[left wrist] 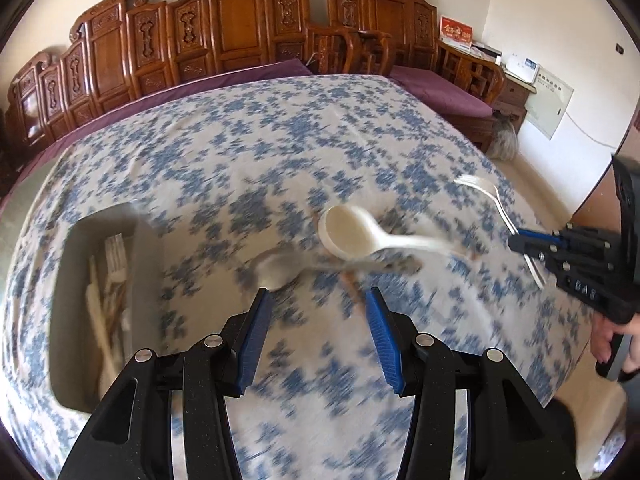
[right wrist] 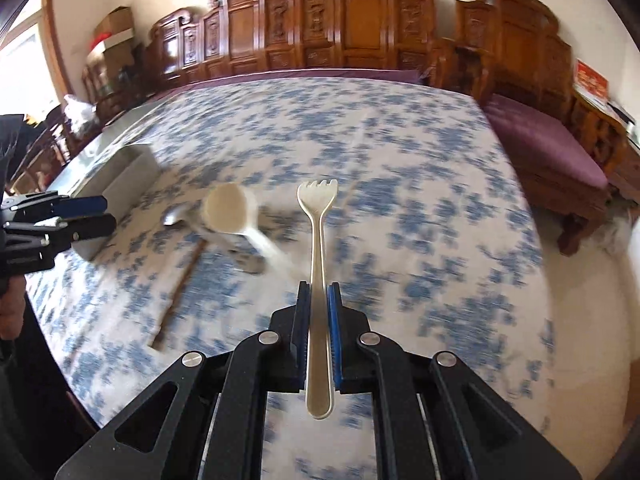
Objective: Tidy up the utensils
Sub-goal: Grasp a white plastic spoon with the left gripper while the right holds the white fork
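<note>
My right gripper (right wrist: 319, 286) is shut on the handle of a cream plastic fork (right wrist: 318, 216), tines pointing away; the same fork (left wrist: 486, 196) shows at the right of the left wrist view, held above the cloth. My left gripper (left wrist: 318, 294) stands open over the table with nothing between its fingers. Just beyond it lie a white soup spoon (left wrist: 352, 236), a metal spoon (left wrist: 276, 270) and a brown chopstick (left wrist: 352, 280). A grey tray (left wrist: 148, 248) at the left holds several pale utensils (left wrist: 114, 264). All views are motion-blurred.
The table (left wrist: 280, 152) wears a blue-and-white flowered cloth. Carved wooden benches (left wrist: 240, 28) with purple cushions (left wrist: 440, 88) line the far side. A person's hand (left wrist: 608, 340) grips the right tool near the table's right edge. The chopstick (right wrist: 180, 284) lies left of the right gripper.
</note>
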